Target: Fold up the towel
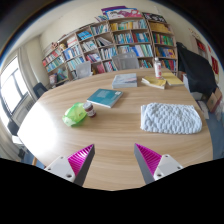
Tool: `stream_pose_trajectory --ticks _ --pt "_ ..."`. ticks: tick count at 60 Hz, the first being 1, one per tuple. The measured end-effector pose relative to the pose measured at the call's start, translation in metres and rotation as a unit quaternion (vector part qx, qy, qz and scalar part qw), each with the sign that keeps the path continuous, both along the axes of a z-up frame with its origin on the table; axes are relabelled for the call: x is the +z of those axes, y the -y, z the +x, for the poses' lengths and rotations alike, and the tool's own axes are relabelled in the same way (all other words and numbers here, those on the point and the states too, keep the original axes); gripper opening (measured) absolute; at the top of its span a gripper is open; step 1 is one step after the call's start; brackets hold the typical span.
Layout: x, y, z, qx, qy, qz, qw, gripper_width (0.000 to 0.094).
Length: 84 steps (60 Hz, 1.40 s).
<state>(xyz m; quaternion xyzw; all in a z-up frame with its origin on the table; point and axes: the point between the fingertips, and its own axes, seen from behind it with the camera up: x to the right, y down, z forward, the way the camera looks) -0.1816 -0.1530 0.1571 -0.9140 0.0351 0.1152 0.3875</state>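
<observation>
A white towel (170, 118) lies bunched in a rough rectangle on the round wooden table (110, 125), ahead of my fingers and off to the right. My gripper (112, 158) is open, with its two pink pads (76, 160) spread wide over bare tabletop near the table's near edge. Nothing is between the fingers. The towel is well beyond the right fingertip and not touched.
A blue book (104, 97) and a green bag (75, 115) lie left of centre. Papers (125, 80), a bottle (157, 68) and a yellow item (154, 84) sit at the far side. Bookshelves (110, 45) line the back wall; a window (12, 85) is at left.
</observation>
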Motion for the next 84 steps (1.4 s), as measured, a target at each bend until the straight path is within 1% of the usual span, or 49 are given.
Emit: stream_pose_trajectory --ticks 7,8,9,11,20,28,38,44,50,52,54,55,56,57,58,59,61,62,65,68,70,74,78,81,84 --pt "0.004 -0.019 -0.001 -0.021 0.005 0.015 1.0 0.0836" --pt "0.003 -0.028 0.024 -0.021 0.005 0.019 1.0 0.0835" --pt "0.009 -0.027 0.0 -0.028 0.008 0.02 0.999 0.0835" --pt "0.007 -0.034 0.007 -0.033 0.012 0.023 0.999 0.0835" --pt "-0.003 -0.074 0.043 -0.049 0.055 0.023 0.997 0.0833" --pt "-0.028 -0.114 0.07 -0.065 0.057 0.013 0.996 0.0832" --pt "-0.076 -0.169 0.097 -0.05 0.089 -0.003 0.995 0.083" --pt "-0.099 -0.203 0.106 -0.043 0.082 0.004 0.996 0.0817" --pt "-0.134 -0.215 0.114 -0.037 0.09 -0.023 0.995 0.08" --pt "-0.151 -0.213 0.115 -0.033 0.09 -0.041 0.995 0.0766" --pt "-0.171 -0.206 0.113 -0.026 0.087 -0.068 0.993 0.0736" --pt "-0.172 -0.202 0.119 -0.025 0.096 -0.073 0.992 0.0761" --pt "-0.17 -0.213 0.121 -0.017 0.118 -0.037 0.992 0.0622" --pt "-0.173 -0.211 0.124 -0.01 0.133 -0.039 0.99 0.0543" --pt "-0.171 -0.212 0.125 -0.008 0.14 -0.026 0.99 0.0505" --pt "-0.171 -0.212 0.125 -0.01 0.139 -0.024 0.99 0.049" --pt "-0.172 -0.211 0.127 -0.023 0.128 -0.022 0.991 0.0454" --pt "-0.172 -0.211 0.129 -0.029 0.125 -0.02 0.992 0.0413" --pt "-0.172 -0.213 0.133 -0.032 0.124 -0.022 0.991 0.0339" --pt "-0.172 -0.213 0.141 -0.037 0.128 -0.027 0.991 0.0205" --pt "-0.171 -0.213 0.147 -0.039 0.134 -0.024 0.99 0.0091" --pt "-0.171 -0.212 0.148 -0.028 0.129 -0.018 0.991 0.0045" --pt "-0.172 -0.212 0.147 -0.019 0.121 -0.03 0.992 0.0014" --pt "-0.168 -0.212 0.146 -0.004 0.118 -0.04 0.992 0.0012" --pt "-0.151 -0.217 0.146 0.007 0.118 -0.02 0.993 0.0012"
